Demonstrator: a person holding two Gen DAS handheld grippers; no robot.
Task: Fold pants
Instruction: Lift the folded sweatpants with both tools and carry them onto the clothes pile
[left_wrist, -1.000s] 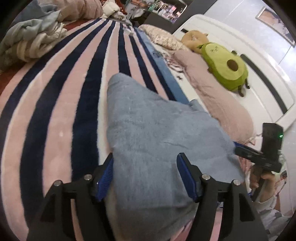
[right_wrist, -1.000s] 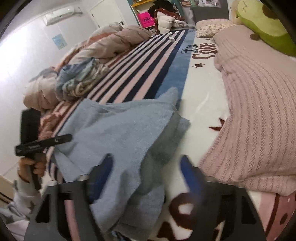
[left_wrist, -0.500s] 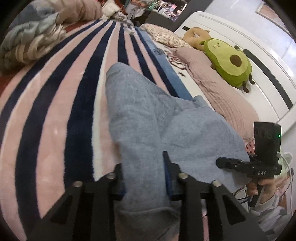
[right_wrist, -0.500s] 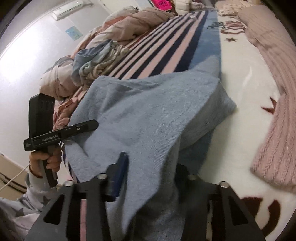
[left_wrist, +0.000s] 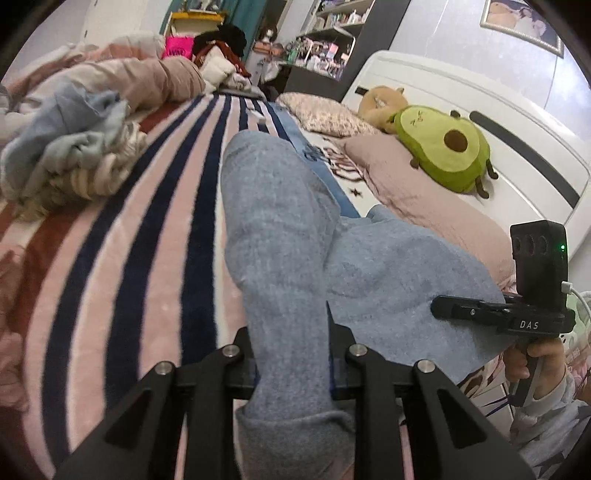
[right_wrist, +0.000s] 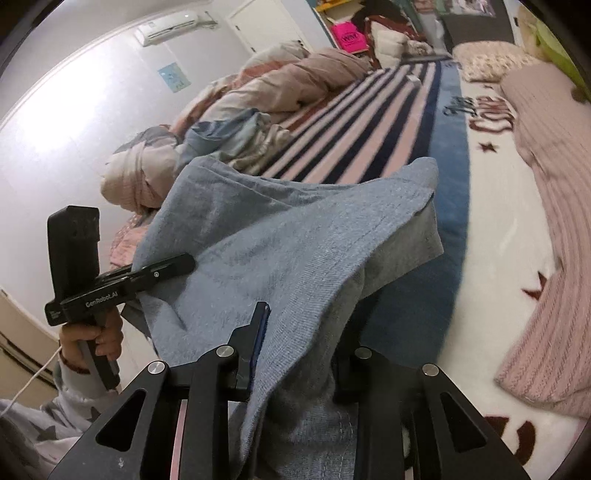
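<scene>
Both tools clamp pants (left_wrist: 291, 266): left tool (left_wrist: 291, 354), right tool (right_wrist: 299, 354). You hold near edge raised off bed (left_wrist: 122, 258), ready to fold forward.

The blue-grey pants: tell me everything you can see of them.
The pants are a soft, fleecy blue-grey knit, with a paler grey inner face showing where a fold turns over in the right wrist view. Both grippers are shut on them: the left gripper pinches a bunched band of fabric, the right gripper another. Between the two the cloth hangs raised and draped, its far end resting on the striped blanket. One leg stretches away along the stripes.
</scene>
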